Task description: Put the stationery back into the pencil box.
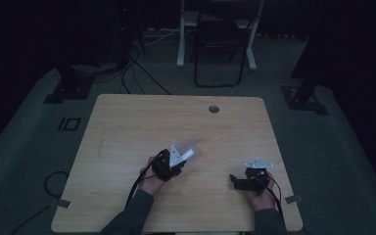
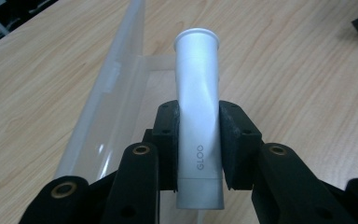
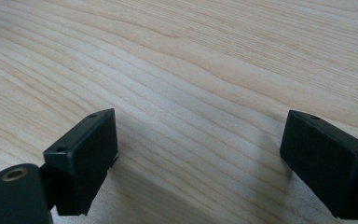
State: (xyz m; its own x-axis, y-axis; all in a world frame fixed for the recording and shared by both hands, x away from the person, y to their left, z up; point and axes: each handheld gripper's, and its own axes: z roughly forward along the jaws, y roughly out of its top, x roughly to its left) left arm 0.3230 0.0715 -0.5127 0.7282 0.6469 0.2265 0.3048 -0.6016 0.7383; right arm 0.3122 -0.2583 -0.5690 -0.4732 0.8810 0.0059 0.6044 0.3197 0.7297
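Observation:
A silver-white tube marked GLOO (image 2: 198,116) is clamped between the pads of my left gripper (image 2: 199,140), lying along the jaws with its flared end pointing away. In the high view the left gripper (image 1: 174,164) sits near the table's middle, the tube (image 1: 188,154) poking out toward a clear plastic case (image 1: 192,145). That clear plastic case (image 2: 107,93) lies open on the wood just left of and under the tube. My right gripper (image 3: 200,154) hovers low over bare wood with its jaws wide apart; the high view shows the right gripper (image 1: 236,180) at the front right.
The wooden table (image 1: 127,122) has a round cable hole (image 1: 214,108) near its far edge. A folding chair (image 1: 219,44) and stand legs are on the dark floor beyond. Cables trail on the floor at the left.

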